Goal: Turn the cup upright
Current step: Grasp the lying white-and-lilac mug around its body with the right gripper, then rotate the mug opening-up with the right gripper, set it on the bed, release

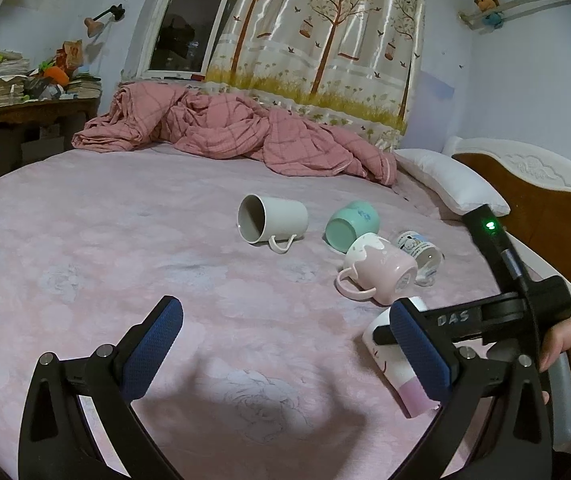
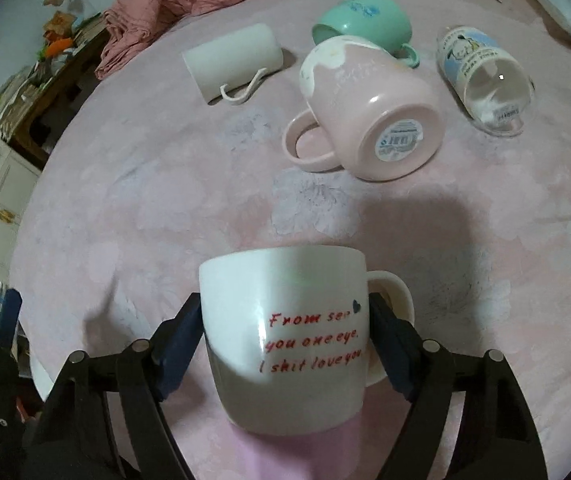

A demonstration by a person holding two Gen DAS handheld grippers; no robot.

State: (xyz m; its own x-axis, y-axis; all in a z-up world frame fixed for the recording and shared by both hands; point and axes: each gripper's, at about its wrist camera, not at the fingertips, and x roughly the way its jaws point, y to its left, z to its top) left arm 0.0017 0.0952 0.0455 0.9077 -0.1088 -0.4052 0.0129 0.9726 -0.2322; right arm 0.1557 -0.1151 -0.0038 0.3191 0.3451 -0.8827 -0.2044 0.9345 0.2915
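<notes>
My right gripper (image 2: 285, 340) is shut on a white and pink mug with red lettering (image 2: 285, 340), its two pads pressing the mug's sides, rim pointing away from the camera, held over the bed. In the left wrist view this mug (image 1: 389, 364) shows at lower right, tilted, partly hidden behind my left gripper's right finger. My left gripper (image 1: 285, 356) is open and empty above the pink bedsheet (image 1: 165, 240). Lying on their sides are a white mug (image 1: 271, 220), a green cup (image 1: 351, 226), a pink mug (image 1: 381, 268) and a clear glass with a cartoon print (image 1: 419, 248).
A crumpled pink checked blanket (image 1: 225, 128) lies at the far side of the bed. A white pillow (image 1: 449, 184) and a wooden headboard (image 1: 545, 216) are on the right. A cluttered wooden desk (image 1: 33, 112) stands at far left.
</notes>
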